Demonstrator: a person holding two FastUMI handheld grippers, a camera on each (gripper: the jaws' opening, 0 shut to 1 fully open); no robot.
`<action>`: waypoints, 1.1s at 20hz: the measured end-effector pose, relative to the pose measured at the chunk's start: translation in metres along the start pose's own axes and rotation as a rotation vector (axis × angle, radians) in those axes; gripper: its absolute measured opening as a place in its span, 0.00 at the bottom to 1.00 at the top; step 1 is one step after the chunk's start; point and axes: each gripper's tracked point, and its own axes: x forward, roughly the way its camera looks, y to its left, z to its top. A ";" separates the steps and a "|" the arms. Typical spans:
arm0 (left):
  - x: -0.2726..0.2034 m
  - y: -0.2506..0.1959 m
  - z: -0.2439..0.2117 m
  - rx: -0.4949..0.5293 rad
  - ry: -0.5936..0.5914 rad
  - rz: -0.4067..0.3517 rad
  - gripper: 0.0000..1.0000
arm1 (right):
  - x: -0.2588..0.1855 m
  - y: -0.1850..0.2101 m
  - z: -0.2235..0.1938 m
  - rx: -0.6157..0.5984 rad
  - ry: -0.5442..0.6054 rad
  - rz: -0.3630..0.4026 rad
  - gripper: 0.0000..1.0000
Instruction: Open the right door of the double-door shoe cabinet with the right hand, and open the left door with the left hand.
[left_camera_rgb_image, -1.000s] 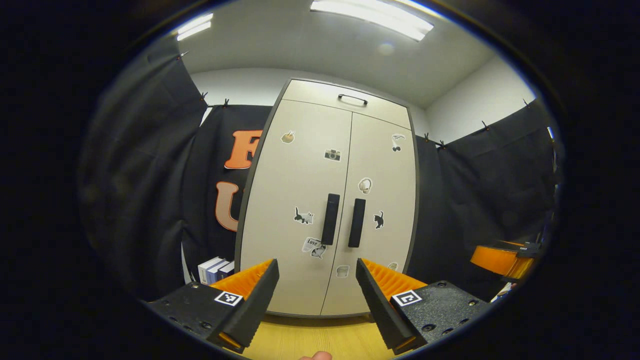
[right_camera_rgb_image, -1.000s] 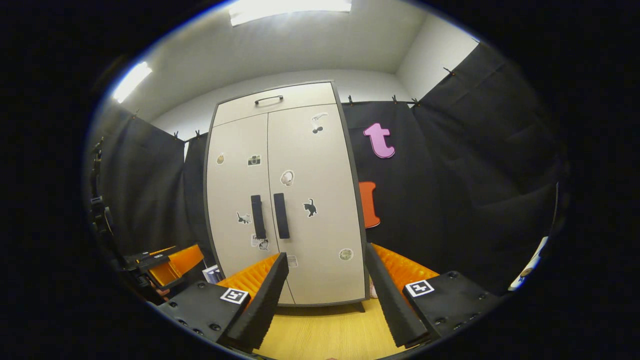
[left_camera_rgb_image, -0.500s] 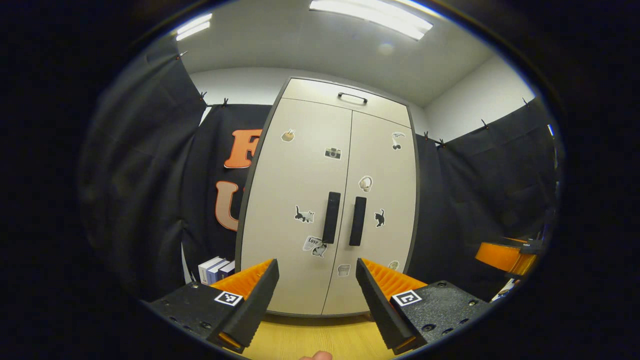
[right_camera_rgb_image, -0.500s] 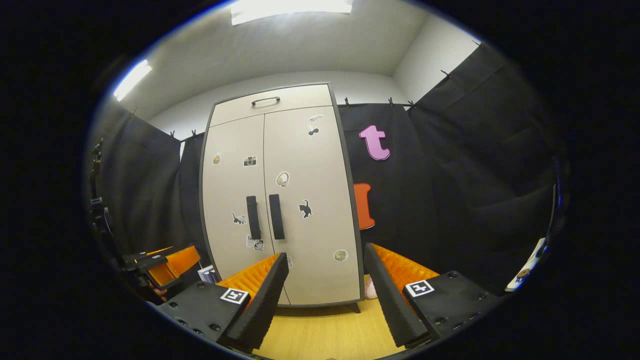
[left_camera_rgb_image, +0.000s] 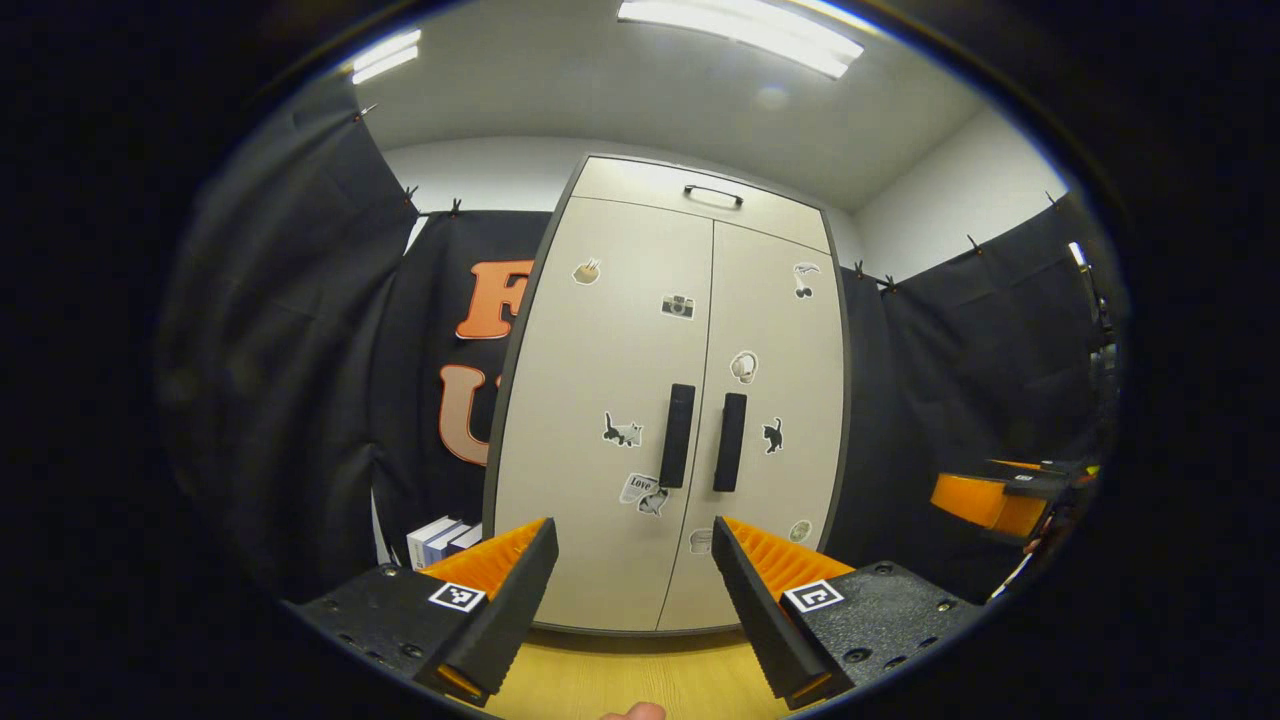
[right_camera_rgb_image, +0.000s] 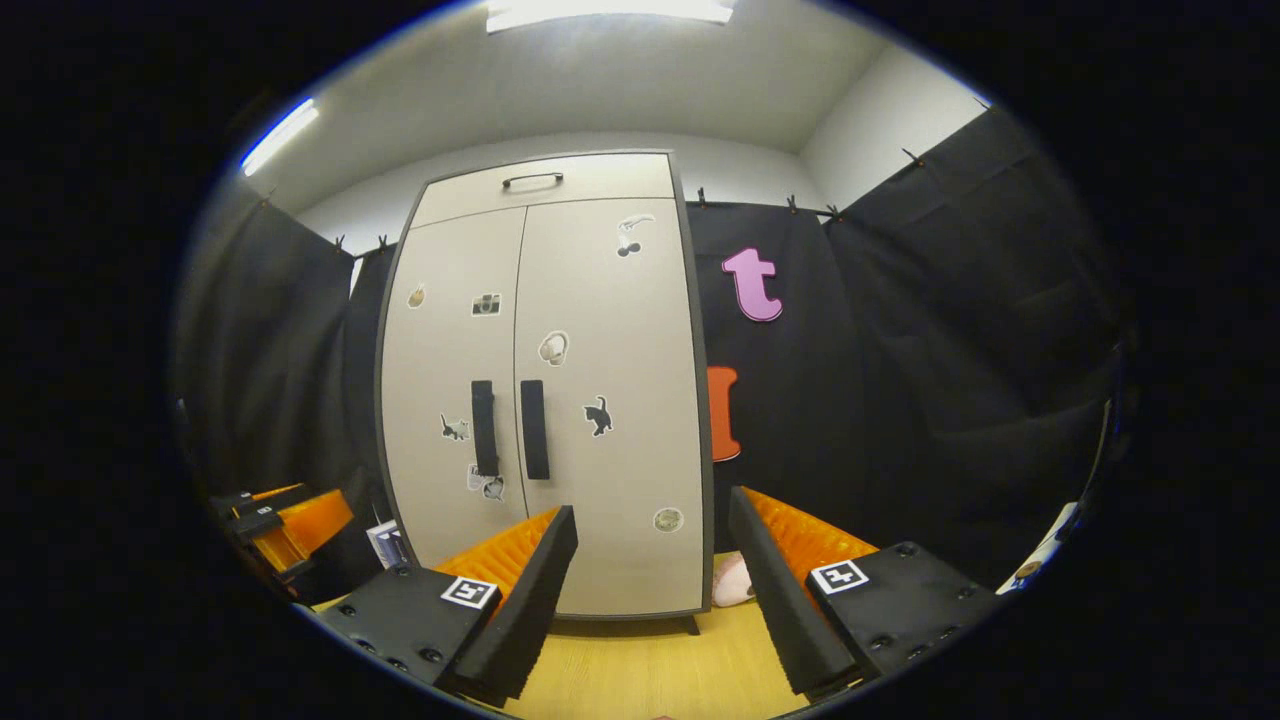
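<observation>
The beige cabinet (left_camera_rgb_image: 620, 400) stands upright at 12 o'clock, both stickered doors shut, two dark vertical handles (left_camera_rgb_image: 703, 436) flanking the centre seam.

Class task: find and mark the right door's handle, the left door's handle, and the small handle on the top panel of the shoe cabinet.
right door's handle (right_camera_rgb_image: 534, 429), right gripper view, middle of the vertical bar.
left door's handle (left_camera_rgb_image: 678, 435), left gripper view, middle of the vertical bar.
top panel handle (left_camera_rgb_image: 713, 194), left gripper view, centre of the horizontal grip.
</observation>
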 end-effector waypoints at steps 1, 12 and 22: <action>-0.001 0.001 0.001 0.001 -0.004 0.002 0.94 | 0.011 0.007 -0.004 0.005 0.026 0.015 0.98; -0.014 0.034 0.004 0.072 -0.029 0.125 0.93 | 0.147 0.073 -0.006 0.064 0.082 0.178 0.98; -0.021 0.073 -0.019 0.046 0.022 0.232 0.94 | 0.230 0.125 0.028 0.058 0.000 0.154 0.96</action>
